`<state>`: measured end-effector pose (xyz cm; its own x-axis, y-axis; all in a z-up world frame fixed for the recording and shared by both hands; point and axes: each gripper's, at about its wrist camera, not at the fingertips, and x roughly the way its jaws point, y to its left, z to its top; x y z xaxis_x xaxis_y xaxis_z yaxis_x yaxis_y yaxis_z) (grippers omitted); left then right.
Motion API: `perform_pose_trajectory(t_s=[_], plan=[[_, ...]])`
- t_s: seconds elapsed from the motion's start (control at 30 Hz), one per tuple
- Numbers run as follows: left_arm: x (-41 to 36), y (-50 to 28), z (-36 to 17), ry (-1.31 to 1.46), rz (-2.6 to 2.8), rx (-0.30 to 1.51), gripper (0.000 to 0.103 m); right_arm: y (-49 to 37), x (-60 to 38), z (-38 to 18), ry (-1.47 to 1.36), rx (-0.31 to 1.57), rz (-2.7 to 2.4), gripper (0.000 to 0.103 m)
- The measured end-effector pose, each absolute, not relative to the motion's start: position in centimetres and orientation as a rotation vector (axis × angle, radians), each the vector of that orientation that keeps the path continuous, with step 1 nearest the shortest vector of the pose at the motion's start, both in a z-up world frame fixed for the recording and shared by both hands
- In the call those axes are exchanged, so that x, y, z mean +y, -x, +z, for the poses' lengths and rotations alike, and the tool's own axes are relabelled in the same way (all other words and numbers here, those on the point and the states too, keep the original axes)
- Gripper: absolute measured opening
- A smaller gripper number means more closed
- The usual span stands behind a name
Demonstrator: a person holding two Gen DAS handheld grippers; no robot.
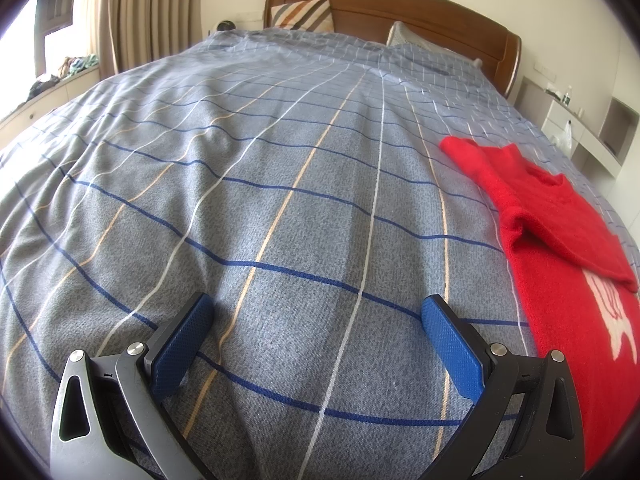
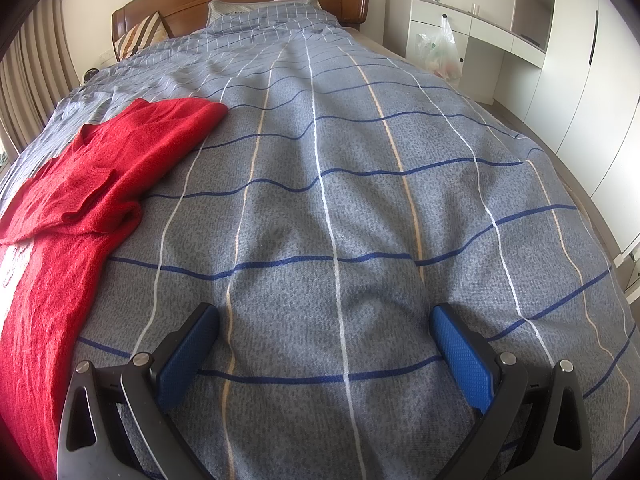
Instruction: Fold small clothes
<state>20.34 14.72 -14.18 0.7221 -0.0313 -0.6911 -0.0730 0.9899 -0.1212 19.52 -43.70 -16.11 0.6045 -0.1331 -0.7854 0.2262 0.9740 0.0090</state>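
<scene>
A small red knitted sweater (image 1: 560,240) with a white motif on its front lies flat on the grey checked bedspread (image 1: 280,200). It fills the right edge of the left wrist view, with one sleeve folded across the body. The same sweater (image 2: 80,200) fills the left edge of the right wrist view. My left gripper (image 1: 318,312) hovers open over bare bedspread, left of the sweater, with nothing between its blue pads. Equally open and holding nothing, my right gripper (image 2: 325,320) hangs over the bedspread (image 2: 360,200) to the right of the sweater.
A wooden headboard (image 1: 400,4) and pillows (image 1: 304,14) stand at the far end of the bed. Curtains (image 1: 132,8) and a window ledge are to the left. White cabinets (image 2: 580,60) and a desk with a hanging plastic bag (image 2: 442,52) line the right side.
</scene>
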Motion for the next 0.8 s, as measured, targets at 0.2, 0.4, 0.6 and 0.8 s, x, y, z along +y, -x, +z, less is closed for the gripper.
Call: perform_pose_trajectory(t_s=[0.2,0.4,0.6,0.8], plan=[[14.5,-21.1,-14.0,0.131,0.019,0.808,0.103,-19.5,-43.7,-16.1,-0.111,0.898,-0.209,0.103],[14.8,-17.9,-10.9,0.197,-0.118,0.841,0.101,-19.5,-43.7,-16.1,-0.111,0.898,-0.209,0.103],[11.8,-9.5,-12.5,0.211,-0.258,0.95,0.101,-19.6,-43.7,-16.1,-0.107,0.897,-0.217,0.103],[9.7,-6.4,-12.8,0.274,-0.25,0.934,0.101,-19.7,-43.8,-16.1,-0.108,0.898,-0.216,0.103]])
